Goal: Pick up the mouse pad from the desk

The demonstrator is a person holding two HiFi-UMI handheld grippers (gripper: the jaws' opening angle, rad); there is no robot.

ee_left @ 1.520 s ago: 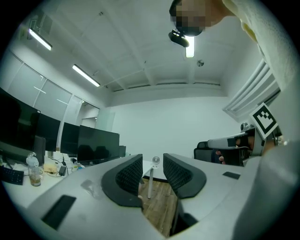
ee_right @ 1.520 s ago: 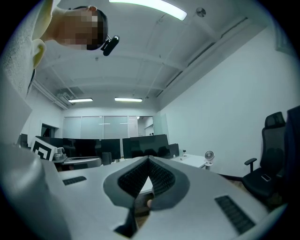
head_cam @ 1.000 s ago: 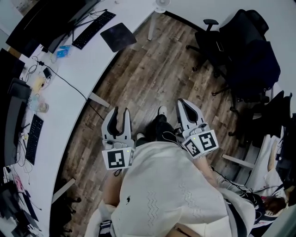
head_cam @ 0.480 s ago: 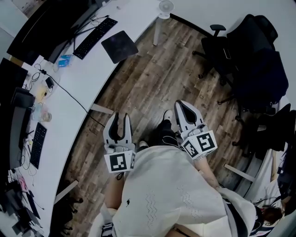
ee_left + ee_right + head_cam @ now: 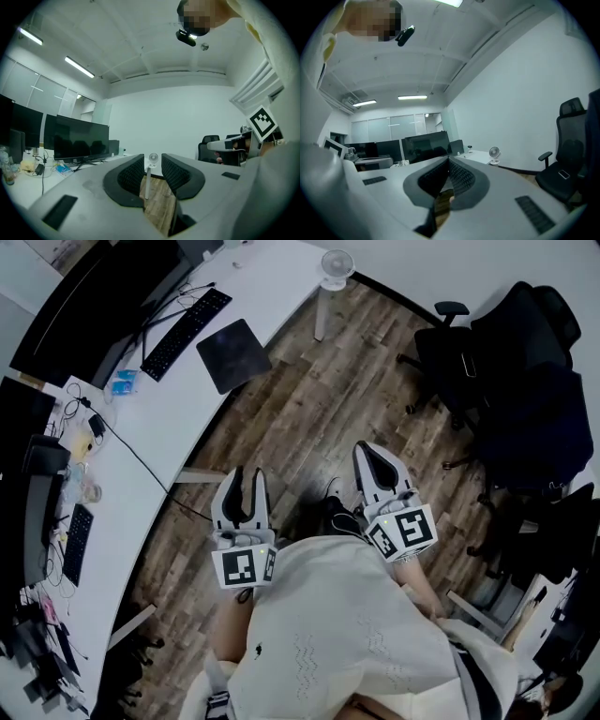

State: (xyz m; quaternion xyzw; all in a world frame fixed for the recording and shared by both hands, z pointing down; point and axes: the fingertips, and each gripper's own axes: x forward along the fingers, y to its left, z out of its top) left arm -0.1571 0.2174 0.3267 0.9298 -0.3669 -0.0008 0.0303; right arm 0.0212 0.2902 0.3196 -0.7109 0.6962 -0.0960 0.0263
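The person walks both tools closer to the table [image 5: 164,423]: left tool [image 5: 246,474] parted and empty, right tool [image 5: 371,454] clenched on nothing. The mouse pad [image 5: 232,354] lies flat ahead and left of them, nearer but unreached.

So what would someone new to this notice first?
Probably the two grippers held out over the wood floor in the head view: the left gripper with its fingers apart, the right gripper with its fingers together, both empty. Next comes the long curved white desk at the left, with the dark mouse pad lying near its far end beside a black keyboard.
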